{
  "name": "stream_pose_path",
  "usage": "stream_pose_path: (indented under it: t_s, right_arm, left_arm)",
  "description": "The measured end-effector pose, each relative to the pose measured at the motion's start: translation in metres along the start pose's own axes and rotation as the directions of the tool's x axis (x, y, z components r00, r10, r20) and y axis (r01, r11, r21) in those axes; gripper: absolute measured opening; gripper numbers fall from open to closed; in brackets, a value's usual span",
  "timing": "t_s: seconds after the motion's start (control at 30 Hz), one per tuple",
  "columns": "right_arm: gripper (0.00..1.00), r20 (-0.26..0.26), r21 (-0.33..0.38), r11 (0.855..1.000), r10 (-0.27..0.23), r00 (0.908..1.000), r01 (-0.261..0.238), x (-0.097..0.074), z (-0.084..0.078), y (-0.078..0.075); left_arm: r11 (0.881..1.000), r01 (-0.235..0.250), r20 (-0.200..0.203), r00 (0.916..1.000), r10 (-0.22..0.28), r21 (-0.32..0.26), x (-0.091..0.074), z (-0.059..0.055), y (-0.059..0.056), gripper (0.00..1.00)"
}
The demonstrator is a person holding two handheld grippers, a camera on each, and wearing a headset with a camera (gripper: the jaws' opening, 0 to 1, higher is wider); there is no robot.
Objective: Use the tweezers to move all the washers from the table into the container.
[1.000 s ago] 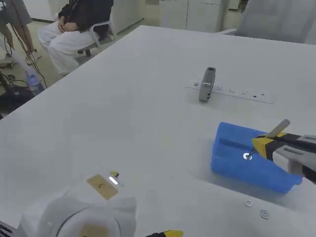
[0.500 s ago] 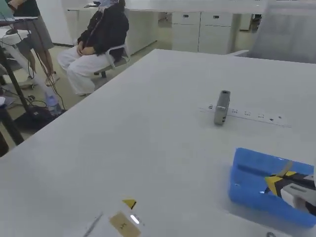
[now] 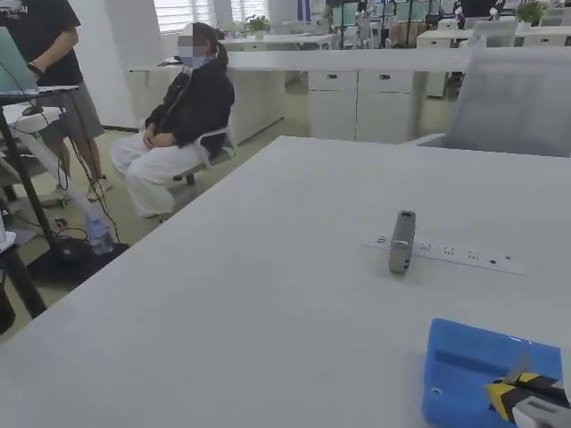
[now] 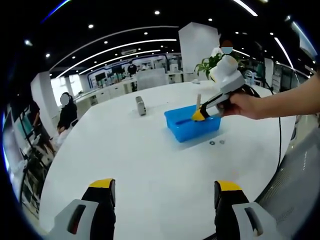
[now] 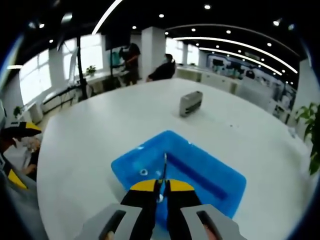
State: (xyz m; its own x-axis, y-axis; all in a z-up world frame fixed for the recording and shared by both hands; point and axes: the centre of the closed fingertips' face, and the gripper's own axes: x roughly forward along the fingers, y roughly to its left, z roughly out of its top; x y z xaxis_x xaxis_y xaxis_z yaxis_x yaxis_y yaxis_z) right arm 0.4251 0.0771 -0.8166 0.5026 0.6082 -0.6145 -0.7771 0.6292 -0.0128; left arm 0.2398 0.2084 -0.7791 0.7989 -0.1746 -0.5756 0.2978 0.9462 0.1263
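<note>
Right gripper (image 5: pixel 161 187), bottom centre of its own view: grey body, yellow-capped jaws pinched tight on the tweezers (image 5: pixel 164 167). The tweezers read as one thin metal strip running up the frame over the container (image 5: pixel 210 175). Their arms look pressed together. I cannot tell whether the tip carries anything.

Container: blue plastic, shallow, rectangular, rounded corners, glossy inside. One washer (image 5: pixel 144 172), a small flat metal ring, lies on its floor, left of the tweezers in that frame.

Left gripper (image 4: pixel 165 200), bottom edge of its own view: jaws spread wide, nothing between them, same grey bodies with yellow caps. At centre right of that frame a hand (image 4: pixel 245 106) holds the right gripper over the container. Two more washers (image 4: pixel 212 143) lie on the smooth white table (image 4: pixel 125 160), just below the container's lower right corner in the frame, close to each other and clear of its wall.

Head view: the container and the right gripper sit in the lower right corner. At centre right, a matte grey oblong device (image 3: pixel 401 241) lies at the left end of a flat white power strip (image 3: pixel 473 259). Markings on the strip are too small to read. A seated person (image 3: pixel 174 134) in a dark top and white trousers is at upper left.
</note>
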Motion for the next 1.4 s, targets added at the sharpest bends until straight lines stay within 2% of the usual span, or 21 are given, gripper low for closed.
stream_pose_path:
  t_s: [0.17,0.4,0.6,0.7,0.77,1.2,1.4]
  right_arm:
    - [0.03,0.033,0.013,1.000,-0.011,0.9994,0.010,-0.011,0.011,0.000]
    - [0.03,0.099,0.015,1.000,-0.016,0.9949,0.015,-0.037,0.031,0.004]
    - [0.03,0.152,0.032,0.999,0.002,0.9884,-0.007,-0.065,0.038,0.019]
    - [0.03,0.161,0.037,0.999,0.016,0.9868,-0.022,-0.073,0.033,0.027]
    - [0.03,0.149,0.031,0.999,0.028,0.9884,-0.033,-0.073,0.027,0.031]
    - [0.03,0.058,0.064,0.996,0.052,0.9970,-0.055,-0.060,-0.026,0.040]
    - [0.04,0.037,0.079,0.996,0.041,0.9984,-0.044,-0.054,-0.036,0.040]
  left_arm:
    - [1.000,-0.002,-0.001,1.0000,0.002,-0.004,0.000,0.000,0.001,0.82]
    - [1.000,-0.008,0.008,0.9999,0.008,0.004,-0.001,0.001,0.001,0.83]
    - [0.999,-0.029,0.031,0.9991,0.028,0.015,-0.003,0.005,0.004,0.82]
    - [0.999,-0.036,0.039,0.9986,0.035,0.019,-0.004,0.006,0.005,0.82]
    - [0.999,-0.038,0.048,0.9982,0.037,0.024,-0.005,0.008,0.004,0.82]
    - [0.996,-0.078,0.066,0.9949,0.076,0.030,-0.007,0.011,0.011,0.82]
    - [0.996,-0.082,0.069,0.9945,0.079,0.042,-0.007,0.012,0.010,0.82]
